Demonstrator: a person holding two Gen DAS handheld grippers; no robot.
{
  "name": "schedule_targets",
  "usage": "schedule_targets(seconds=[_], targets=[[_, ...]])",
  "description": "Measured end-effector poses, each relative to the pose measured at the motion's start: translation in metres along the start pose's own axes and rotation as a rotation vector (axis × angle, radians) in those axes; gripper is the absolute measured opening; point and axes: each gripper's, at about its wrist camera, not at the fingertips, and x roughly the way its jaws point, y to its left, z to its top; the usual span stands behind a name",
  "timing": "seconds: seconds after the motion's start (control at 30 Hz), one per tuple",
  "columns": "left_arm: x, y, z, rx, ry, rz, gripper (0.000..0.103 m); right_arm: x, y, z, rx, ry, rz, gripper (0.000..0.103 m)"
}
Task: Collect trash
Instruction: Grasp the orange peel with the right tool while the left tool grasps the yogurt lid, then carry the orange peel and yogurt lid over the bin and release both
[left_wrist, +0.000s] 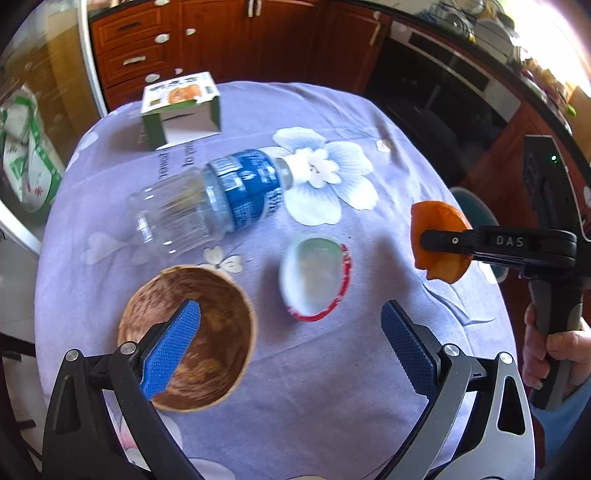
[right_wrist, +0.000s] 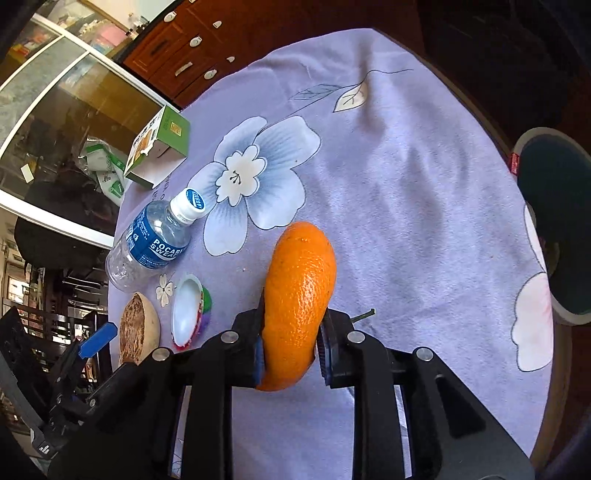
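My right gripper (right_wrist: 290, 347) is shut on a piece of orange peel (right_wrist: 299, 295) and holds it above the purple cloth. In the left wrist view the same peel (left_wrist: 437, 221) hangs near the table's right edge. My left gripper (left_wrist: 291, 332) stands open over the cloth with nothing between its blue pads (left_wrist: 173, 350). Its left finger overlaps a brown half shell (left_wrist: 221, 332). A white cup with a red rim (left_wrist: 314, 277) lies on its side just ahead. Farther off lie a clear bottle with a blue label (left_wrist: 210, 203) and an open green carton (left_wrist: 181, 107).
A dark bin with a white rim (right_wrist: 554, 221) stands beside the table on the right, below its edge. Wooden drawers (left_wrist: 140, 55) and an oven (left_wrist: 443, 81) stand behind the table. A person's hand (left_wrist: 554, 350) holds the right gripper's handle.
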Motion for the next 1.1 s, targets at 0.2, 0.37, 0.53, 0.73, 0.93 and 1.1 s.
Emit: schedule_targets(seconds=[0.2,0.37,0.53,0.73,0.93,1.1], targets=[[0.029,-0.030,0.013,0.142,0.064,0.050,0.087,-0.014,-0.028,-0.004,0.036,-0.006,0.029,0.021],[0.054,-0.035,0.019,0.170,0.150,0.068,0.075,-0.019,-0.036,-0.006,0.046,-0.014,0.059,0.021],[0.059,-0.038,0.021,0.165,0.157,0.078,0.054,-0.017,-0.043,-0.007,0.067,-0.010,0.088,0.022],[0.040,-0.044,0.020,0.121,0.119,0.051,0.054,-0.019,-0.049,-0.009,0.077,-0.014,0.119,0.022],[0.030,-0.071,0.024,0.138,0.109,0.027,0.054,-0.035,-0.061,-0.008,0.097,-0.046,0.160,0.022],[0.028,-0.105,0.031,0.181,0.096,0.005,0.054,-0.060,-0.087,-0.009,0.144,-0.100,0.173,0.022]])
